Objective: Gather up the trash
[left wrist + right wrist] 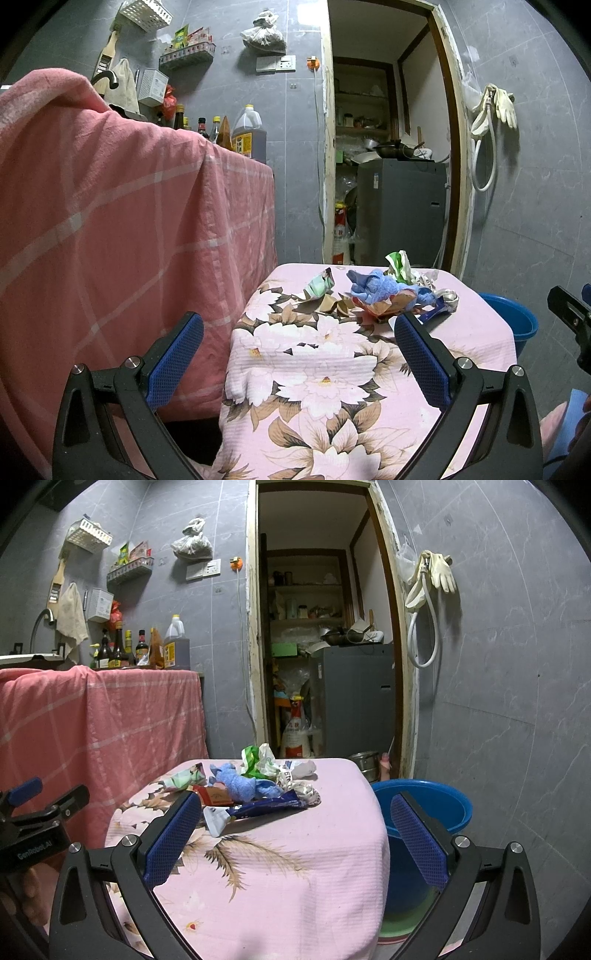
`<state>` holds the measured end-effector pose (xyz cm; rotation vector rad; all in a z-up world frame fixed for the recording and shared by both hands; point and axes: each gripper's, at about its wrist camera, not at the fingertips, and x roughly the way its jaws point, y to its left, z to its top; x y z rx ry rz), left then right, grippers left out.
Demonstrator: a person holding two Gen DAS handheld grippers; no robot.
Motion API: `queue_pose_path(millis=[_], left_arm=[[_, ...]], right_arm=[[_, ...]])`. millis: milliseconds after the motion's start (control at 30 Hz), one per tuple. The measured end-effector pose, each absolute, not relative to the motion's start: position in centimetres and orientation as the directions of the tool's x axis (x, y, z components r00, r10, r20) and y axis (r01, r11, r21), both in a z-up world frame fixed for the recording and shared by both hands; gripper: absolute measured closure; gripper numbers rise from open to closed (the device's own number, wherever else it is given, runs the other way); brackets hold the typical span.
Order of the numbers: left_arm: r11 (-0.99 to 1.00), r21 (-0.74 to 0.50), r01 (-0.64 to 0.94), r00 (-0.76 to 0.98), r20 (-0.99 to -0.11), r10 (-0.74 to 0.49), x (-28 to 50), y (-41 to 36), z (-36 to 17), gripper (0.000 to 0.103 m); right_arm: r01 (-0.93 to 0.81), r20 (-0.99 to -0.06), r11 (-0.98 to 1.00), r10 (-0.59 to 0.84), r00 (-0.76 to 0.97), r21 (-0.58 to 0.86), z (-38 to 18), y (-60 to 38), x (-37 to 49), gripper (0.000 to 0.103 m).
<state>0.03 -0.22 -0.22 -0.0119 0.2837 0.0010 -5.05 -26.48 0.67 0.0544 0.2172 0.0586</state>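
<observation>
A pile of trash [384,291] lies at the far end of a small table with a pink floral cloth [317,369]: crumpled wrappers, a blue rag, a green-white wrapper, a dark blue sachet. In the right wrist view the pile [255,786] sits at the table's far left, with the dark blue sachet [258,808] nearest. A blue bucket [428,812] stands on the floor right of the table; it also shows in the left wrist view [513,317]. My left gripper [299,354] is open and empty above the near table. My right gripper [295,830] is open and empty, short of the pile.
A counter draped in pink checked cloth [122,221] stands left of the table, with bottles [140,646] on top. A doorway behind opens on a grey appliance [354,698] and shelves. A metal pot [364,762] sits on the floor by the door frame.
</observation>
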Motion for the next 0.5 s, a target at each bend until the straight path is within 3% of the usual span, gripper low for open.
queue_pose_path(millis=[500], left_arm=[[1.0, -0.01, -0.002, 0.959, -0.282, -0.001, 0.06, -0.24, -0.23, 0.002]], right_arm=[[-0.052, -0.217, 0.997, 0.064, 0.974, 0.062, 0.6, -26.54, -4.96, 0.0]])
